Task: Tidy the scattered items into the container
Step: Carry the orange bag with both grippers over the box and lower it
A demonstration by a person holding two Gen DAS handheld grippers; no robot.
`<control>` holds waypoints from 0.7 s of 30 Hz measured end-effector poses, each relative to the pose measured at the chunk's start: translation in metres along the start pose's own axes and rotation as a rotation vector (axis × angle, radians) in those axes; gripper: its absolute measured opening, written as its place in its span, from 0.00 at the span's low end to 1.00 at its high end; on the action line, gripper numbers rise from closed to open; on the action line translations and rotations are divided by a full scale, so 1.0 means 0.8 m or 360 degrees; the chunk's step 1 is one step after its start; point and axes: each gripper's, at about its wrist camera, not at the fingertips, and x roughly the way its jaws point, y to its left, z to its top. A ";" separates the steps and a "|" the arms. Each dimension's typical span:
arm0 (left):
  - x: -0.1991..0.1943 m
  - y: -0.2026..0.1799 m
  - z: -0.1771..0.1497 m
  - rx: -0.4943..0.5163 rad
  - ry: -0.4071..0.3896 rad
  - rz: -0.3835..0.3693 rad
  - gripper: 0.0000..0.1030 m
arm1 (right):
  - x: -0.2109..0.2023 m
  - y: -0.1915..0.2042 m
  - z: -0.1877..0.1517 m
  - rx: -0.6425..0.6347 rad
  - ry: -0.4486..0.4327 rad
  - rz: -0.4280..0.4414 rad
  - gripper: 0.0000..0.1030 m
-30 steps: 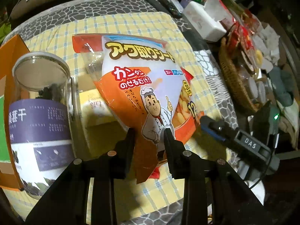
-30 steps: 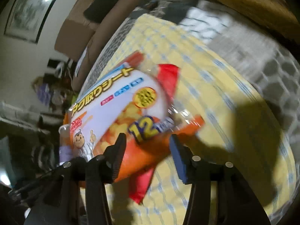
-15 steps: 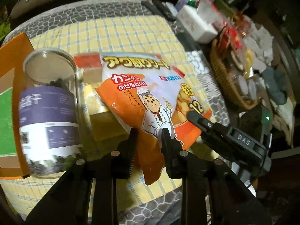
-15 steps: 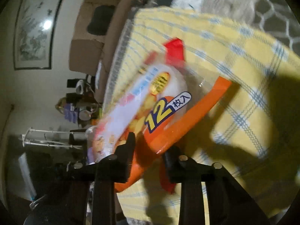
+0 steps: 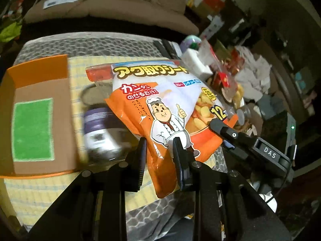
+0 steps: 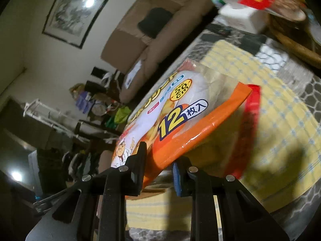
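Note:
An orange and white snack-style bag [image 5: 160, 104] with a cartoon chef hangs in the air above the yellow checked cloth [image 5: 78, 72]. My left gripper [image 5: 159, 146] is shut on its lower edge, and my right gripper [image 6: 158, 160] is shut on its orange right corner [image 6: 192, 136]. In the left wrist view the right gripper [image 5: 222, 128] comes in from the right. A clear jar with a purple label [image 5: 100, 126] stands blurred under the bag. The orange cardboard box [image 5: 38, 114] with a green patch lies at the left.
A white tissue box [image 5: 196, 64], a wicker basket [image 6: 297, 46] and piled wrappers crowd the table's right side. A brown sofa [image 5: 112, 6] stands beyond the table. The grey patterned table edge [image 5: 140, 210] shows below the cloth.
The right gripper closed on the bag's orange corner. Both grippers rose with the bag, lifting it off the cloth; the jar and box now lie lower and further away.

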 end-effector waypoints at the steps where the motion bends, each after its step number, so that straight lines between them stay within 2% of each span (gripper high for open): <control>1: -0.011 0.015 -0.002 -0.0024 -0.0012 -0.0002 0.23 | 0.008 0.014 -0.004 -0.0024 0.0017 0.0005 0.22; 13: -0.116 0.204 -0.013 -0.0284 -0.0145 0.0051 0.23 | 0.157 0.159 -0.059 -0.0214 0.0223 0.0056 0.21; 17: -0.125 0.260 -0.013 -0.0331 -0.0151 0.0108 0.23 | 0.212 0.188 -0.081 -0.0260 0.0276 0.0050 0.21; 21: -0.111 0.312 -0.010 -0.0347 -0.0098 0.0190 0.23 | 0.268 0.192 -0.102 -0.0264 0.0340 0.0022 0.21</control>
